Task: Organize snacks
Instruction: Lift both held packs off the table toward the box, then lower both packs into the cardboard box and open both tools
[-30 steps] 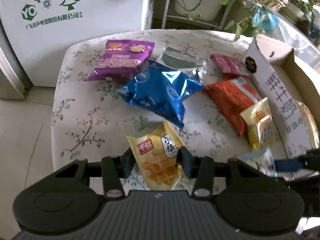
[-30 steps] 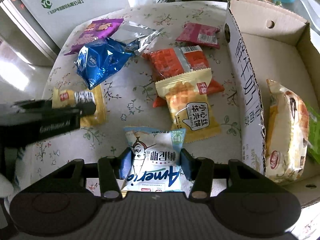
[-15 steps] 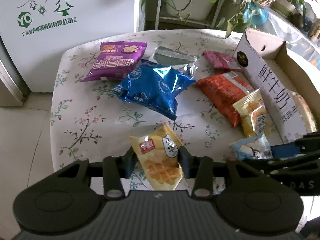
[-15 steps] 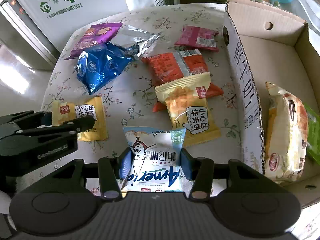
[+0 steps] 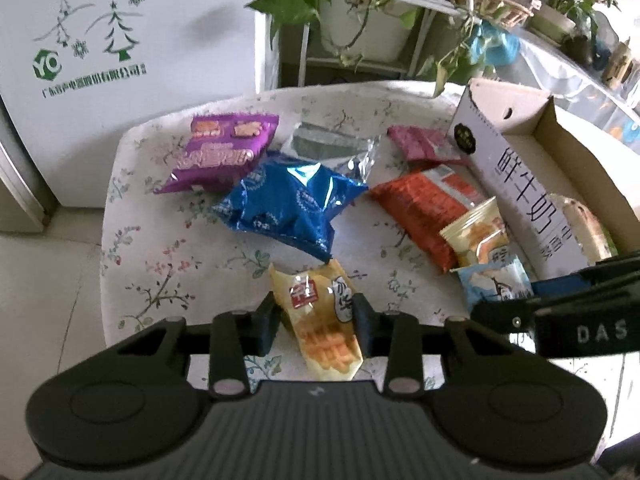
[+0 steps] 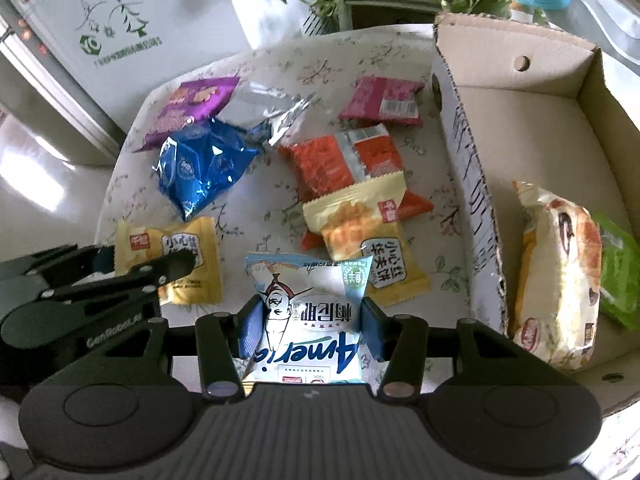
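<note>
Where the left wrist view looks down, the left gripper (image 5: 316,318) has just closed its jaws on a yellow waffle pack (image 5: 320,320), pads pressing its sides. The carton (image 5: 524,196) stands to the right, with a blue bag (image 5: 292,204) and a purple bag (image 5: 220,152) well left of it on the floral table (image 5: 132,248).

From the right wrist view, the right gripper (image 6: 310,330) grips a white-blue pack (image 6: 310,320), just left of the carton (image 6: 476,200). Inside the carton lies a bread pack (image 6: 560,272).
</note>
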`<state>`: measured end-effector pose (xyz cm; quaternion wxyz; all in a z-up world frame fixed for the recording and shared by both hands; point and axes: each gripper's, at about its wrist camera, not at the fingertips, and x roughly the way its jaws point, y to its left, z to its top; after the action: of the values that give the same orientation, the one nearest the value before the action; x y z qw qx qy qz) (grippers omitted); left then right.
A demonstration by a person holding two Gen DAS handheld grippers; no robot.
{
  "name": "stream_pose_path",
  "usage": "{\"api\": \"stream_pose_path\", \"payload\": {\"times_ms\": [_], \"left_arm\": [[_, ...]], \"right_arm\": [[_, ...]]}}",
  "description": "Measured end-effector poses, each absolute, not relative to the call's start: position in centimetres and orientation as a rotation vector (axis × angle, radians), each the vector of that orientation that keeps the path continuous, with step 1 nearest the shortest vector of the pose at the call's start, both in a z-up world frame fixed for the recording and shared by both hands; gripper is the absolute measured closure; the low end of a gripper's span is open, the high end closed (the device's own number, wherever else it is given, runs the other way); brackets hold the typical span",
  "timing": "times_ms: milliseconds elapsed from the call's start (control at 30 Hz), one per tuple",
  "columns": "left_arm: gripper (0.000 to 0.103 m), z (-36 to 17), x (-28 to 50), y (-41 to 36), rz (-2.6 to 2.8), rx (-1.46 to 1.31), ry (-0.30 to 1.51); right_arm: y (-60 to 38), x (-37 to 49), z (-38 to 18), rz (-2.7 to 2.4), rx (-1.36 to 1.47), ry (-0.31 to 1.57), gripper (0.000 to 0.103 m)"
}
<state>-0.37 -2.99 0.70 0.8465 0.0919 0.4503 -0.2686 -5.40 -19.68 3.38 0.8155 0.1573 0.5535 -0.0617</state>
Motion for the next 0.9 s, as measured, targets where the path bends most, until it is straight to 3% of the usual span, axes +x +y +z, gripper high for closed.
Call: {"api": "stream_pose_path", "payload": {"times_ms": [900], "left_arm": [[0.068, 7.4, -1.7, -6.2, -0.638, 0.116, 0.735]], "right_arm": [[-24.4, -6.7, 9.5, -0.187, 0.409, 0.941, 0.046]]}}
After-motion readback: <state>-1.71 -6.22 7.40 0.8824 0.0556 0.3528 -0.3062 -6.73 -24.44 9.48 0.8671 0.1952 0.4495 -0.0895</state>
